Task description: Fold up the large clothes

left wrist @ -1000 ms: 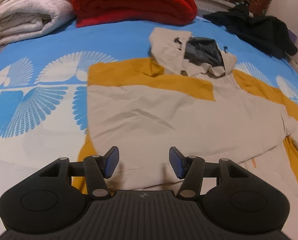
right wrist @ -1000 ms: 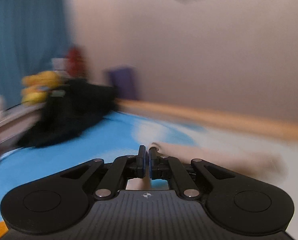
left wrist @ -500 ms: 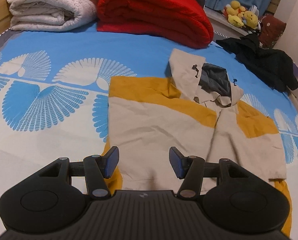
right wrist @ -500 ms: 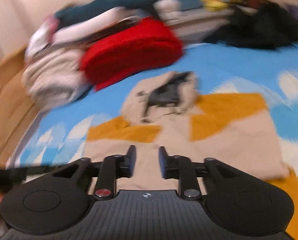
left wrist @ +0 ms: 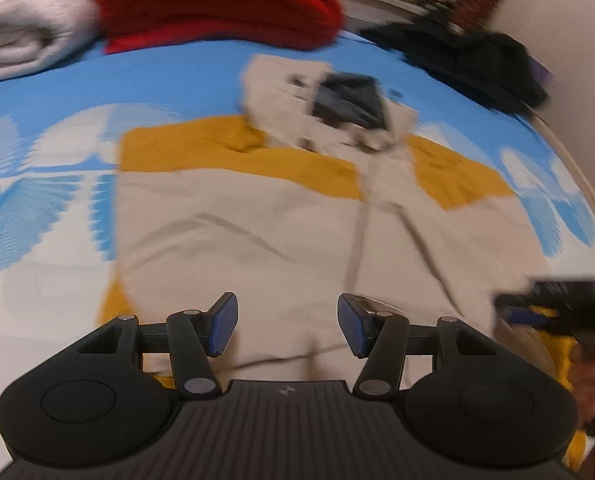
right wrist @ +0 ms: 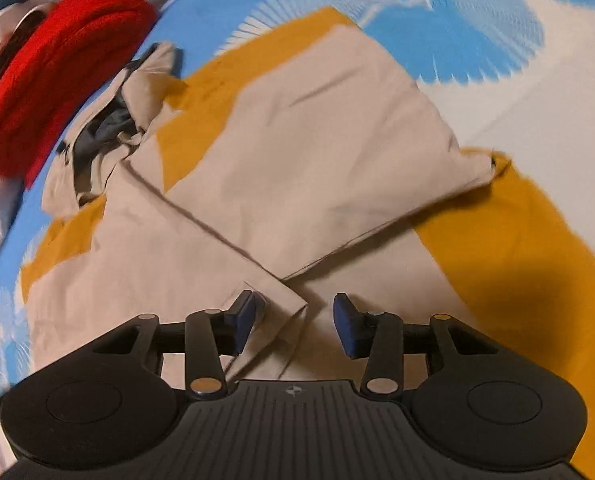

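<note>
I am hovering both grippers over the jacket, which is lying spread on the bed with its hood pointing toward the red blanket. Both sleeves are lying folded in across the front, so I judge the side folds done and the bottom-to-top fold next.

My left gripper is standing a good half open over the hem, with nothing between its pads. My right gripper has just been opening and is now about half open; the corner of the folded sleeve cuff is lying under the gap, but the pads are not pressing on it (the view is blurred, so I am judging this from the clear space on each side). My hand is showing at the edge of the left view, holding the right gripper.

Next I am likely needing to lower each gripper to a hem corner, pinch through all layers, and carry the hem toward the hood evenly, or the sleeves may slide out.
</note>
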Available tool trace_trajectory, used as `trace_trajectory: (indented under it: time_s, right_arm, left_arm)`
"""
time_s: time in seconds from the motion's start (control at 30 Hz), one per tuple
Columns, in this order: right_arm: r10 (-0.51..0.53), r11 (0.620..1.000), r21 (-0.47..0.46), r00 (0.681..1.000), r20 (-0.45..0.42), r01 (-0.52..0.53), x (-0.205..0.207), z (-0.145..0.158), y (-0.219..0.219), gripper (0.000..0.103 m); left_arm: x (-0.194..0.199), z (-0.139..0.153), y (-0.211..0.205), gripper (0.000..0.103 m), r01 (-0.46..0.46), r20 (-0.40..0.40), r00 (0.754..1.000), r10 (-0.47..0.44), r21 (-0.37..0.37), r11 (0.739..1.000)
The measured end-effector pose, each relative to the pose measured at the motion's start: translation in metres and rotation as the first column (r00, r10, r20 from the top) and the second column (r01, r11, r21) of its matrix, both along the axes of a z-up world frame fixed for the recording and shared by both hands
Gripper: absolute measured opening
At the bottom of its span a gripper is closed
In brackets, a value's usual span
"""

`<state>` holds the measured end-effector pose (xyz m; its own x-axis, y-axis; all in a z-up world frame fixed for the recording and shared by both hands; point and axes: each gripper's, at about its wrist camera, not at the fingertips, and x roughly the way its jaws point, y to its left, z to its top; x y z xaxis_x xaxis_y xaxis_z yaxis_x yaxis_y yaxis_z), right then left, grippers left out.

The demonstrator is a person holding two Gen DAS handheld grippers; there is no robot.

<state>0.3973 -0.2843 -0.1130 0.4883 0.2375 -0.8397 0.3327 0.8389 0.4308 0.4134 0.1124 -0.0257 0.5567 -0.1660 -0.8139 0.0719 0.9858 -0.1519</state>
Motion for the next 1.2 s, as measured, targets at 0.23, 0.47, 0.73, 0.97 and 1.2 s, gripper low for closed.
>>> trace_trajectory:
  time_s: [0.23,0.47,0.73,0.97,1.2]
  right_arm:
    - [0.097,0.993,0.055,0.985,0.144,-0.106,0.003,0.025,0.027,0.006]
    - [0.258,0.883,0.234,0.837,0.483,-0.407,-0.018,0.072,0.054,0.006]
    - [0.182,0.902,0.273,0.869,0.460,-0.334,-0.018,0.063,0.047,0.040]
    - [-0.006,1.000,0.004,0.997,0.071,0.006,0.004,0.003,0.019,0.039]
    - [-0.141,0.989,0.034,0.990,-0.004,0.141,0.006,-0.015,-0.006,0.039]
  left_arm:
    - [-0.002,-0.008,-0.052,0.061,0.176,0.027,0.984,-0.175,-0.070,0.982]
    - [-0.012,-0.002,-0.088,0.071,0.290,0.138,0.951,-0.275,-0.095,0.952]
    - [-0.007,0.020,-0.048,0.007,-0.021,0.246,0.969,0.034,-0.056,0.998]
    - [-0.007,0.019,0.060,0.012,-0.535,0.161,0.813,0.559,-0.173,0.827]
    - [0.002,-0.029,0.102,0.033,-0.603,-0.114,0.791,0.601,-0.312,0.735]
